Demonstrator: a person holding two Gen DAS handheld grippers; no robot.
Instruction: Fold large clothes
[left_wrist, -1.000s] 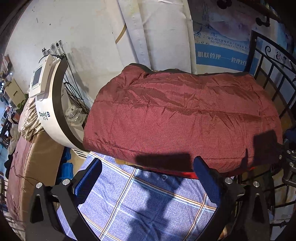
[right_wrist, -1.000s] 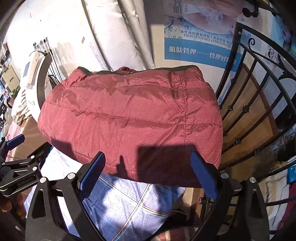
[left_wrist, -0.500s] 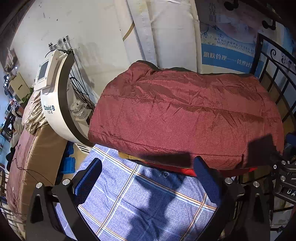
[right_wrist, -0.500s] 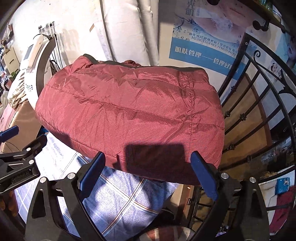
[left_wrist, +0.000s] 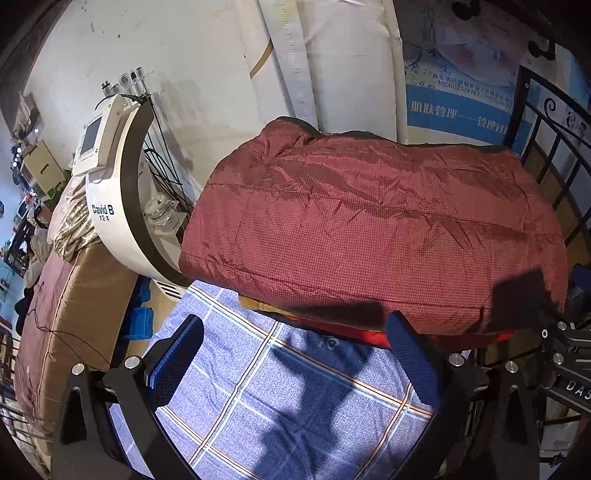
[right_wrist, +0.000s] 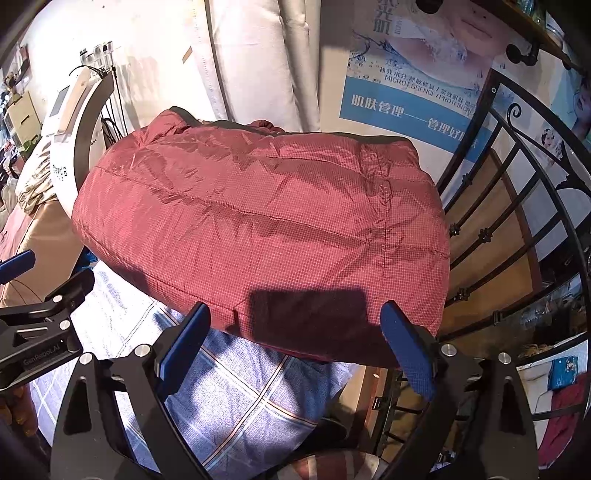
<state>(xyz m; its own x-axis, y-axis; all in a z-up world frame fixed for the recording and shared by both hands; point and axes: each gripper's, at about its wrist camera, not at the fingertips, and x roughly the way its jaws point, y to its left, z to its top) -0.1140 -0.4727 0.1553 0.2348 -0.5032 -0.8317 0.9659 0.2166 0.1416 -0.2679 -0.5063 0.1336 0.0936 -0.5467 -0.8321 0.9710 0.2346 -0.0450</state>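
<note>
A folded dark red quilted jacket (left_wrist: 373, 236) lies in a thick bundle on a blue plaid cloth (left_wrist: 295, 402); a brighter red layer peeks out under its near edge. It also shows in the right wrist view (right_wrist: 266, 229). My left gripper (left_wrist: 295, 350) is open and empty, just short of the jacket's near edge, over the plaid cloth. My right gripper (right_wrist: 295, 343) is open and empty, its blue pads at the jacket's near right edge. Each gripper's body shows at the edge of the other view.
A white curved machine labelled David B (left_wrist: 110, 206) stands left of the jacket. A black iron railing (right_wrist: 491, 236) runs along the right. A white padded wall and a blue poster (right_wrist: 406, 107) are behind. A brown bed (left_wrist: 55, 314) lies at far left.
Both grippers have pulled back and risen slightly; the jacket sits a little farther off in both views. Both grippers stay open. The jacket has not moved.
</note>
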